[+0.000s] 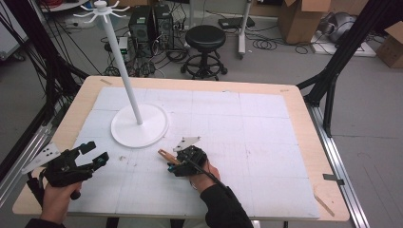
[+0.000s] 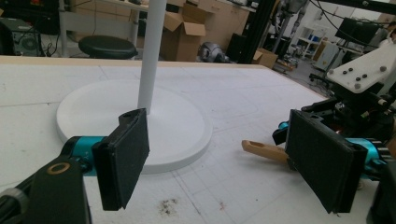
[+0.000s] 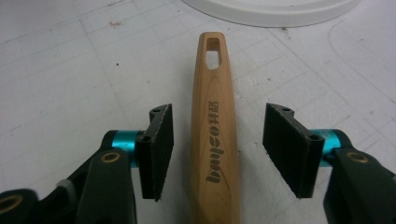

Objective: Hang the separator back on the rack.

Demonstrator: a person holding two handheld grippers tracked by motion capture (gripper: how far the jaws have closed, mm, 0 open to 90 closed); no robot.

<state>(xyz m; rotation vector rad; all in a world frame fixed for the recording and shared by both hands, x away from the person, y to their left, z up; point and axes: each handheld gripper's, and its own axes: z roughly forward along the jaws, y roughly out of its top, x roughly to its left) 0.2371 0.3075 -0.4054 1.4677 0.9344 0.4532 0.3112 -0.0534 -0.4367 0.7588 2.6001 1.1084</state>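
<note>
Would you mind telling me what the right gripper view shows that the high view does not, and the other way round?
The right gripper view alone shows dark lettering on the wooden handle and clear gaps between it and the open jaws of the right gripper. The high view alone shows the left gripper, open and apart, the white stand's pole with its hooked top, and the stool behind the table. Both show the handle and the stand's round base.

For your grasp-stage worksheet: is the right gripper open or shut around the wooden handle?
Open. The right gripper straddles the wooden handle, gaps showing on both sides.
</note>
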